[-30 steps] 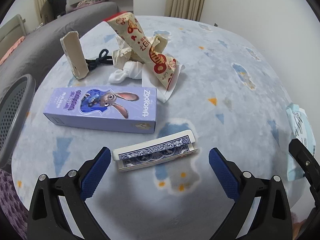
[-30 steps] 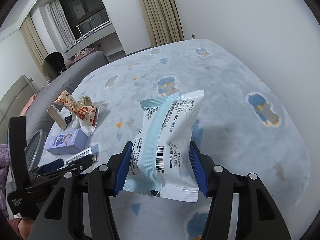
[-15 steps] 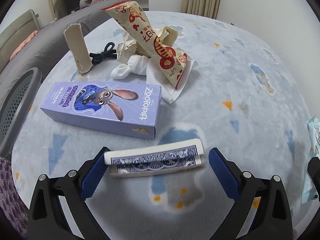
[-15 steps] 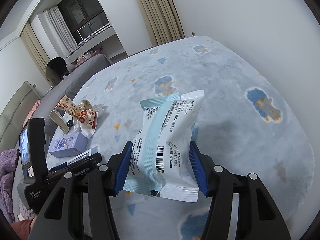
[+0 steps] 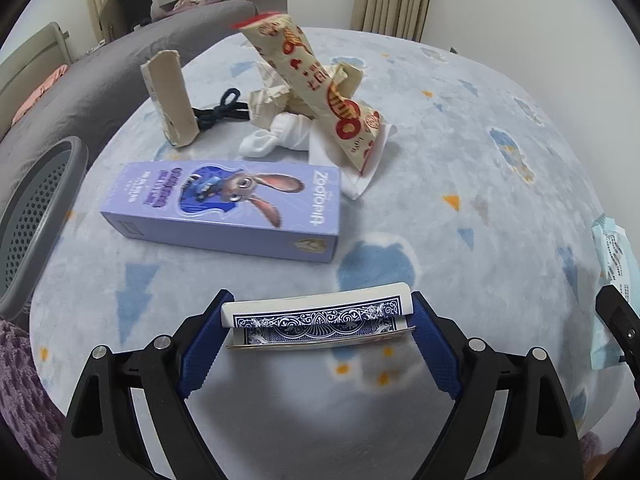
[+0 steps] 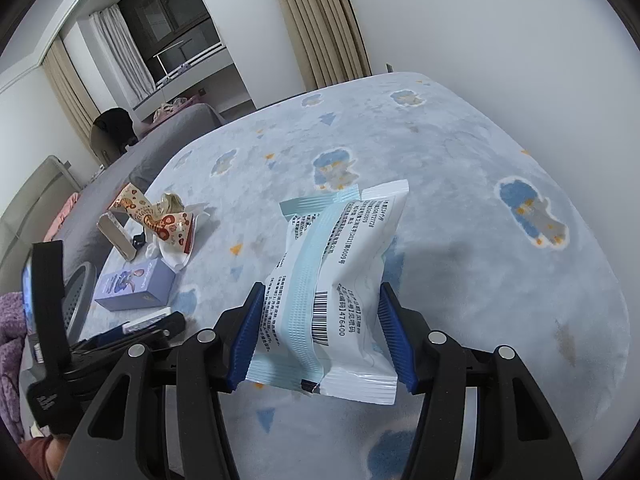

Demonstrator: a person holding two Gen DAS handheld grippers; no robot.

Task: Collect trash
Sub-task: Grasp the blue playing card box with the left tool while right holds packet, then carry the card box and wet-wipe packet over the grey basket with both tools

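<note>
The playing-card box [image 5: 318, 318] sits low on the blue patterned blanket [image 5: 460, 152], and the left gripper [image 5: 318, 334] has its blue pads [image 5: 202, 350] pressed on both short ends of it, so it's pinching the box; can't tell if the box is lifted or resting on the fabric; over on the other side the right gripper [image 6: 320, 334] is squeezing a white and pale blue sealed packet [image 6: 336, 280] with a barcode on it, held up off the blanket with its top end pointing away; just beyond the card box there's a purple Zootopia carton [image 5: 228, 208] lying flat; past that a messy little pile: a cream and red snack wrapper [image 5: 320, 92] propped at a tilt on some crumpled white tissue [image 5: 280, 136], a dark blue hair tie [image 5: 224, 110] next to it, and a flattened cardboard tube [image 5: 170, 98] standing upright; a grey perforated bin [image 5: 36, 216] sits at the left edge of the blanket, beside the carton.
</note>
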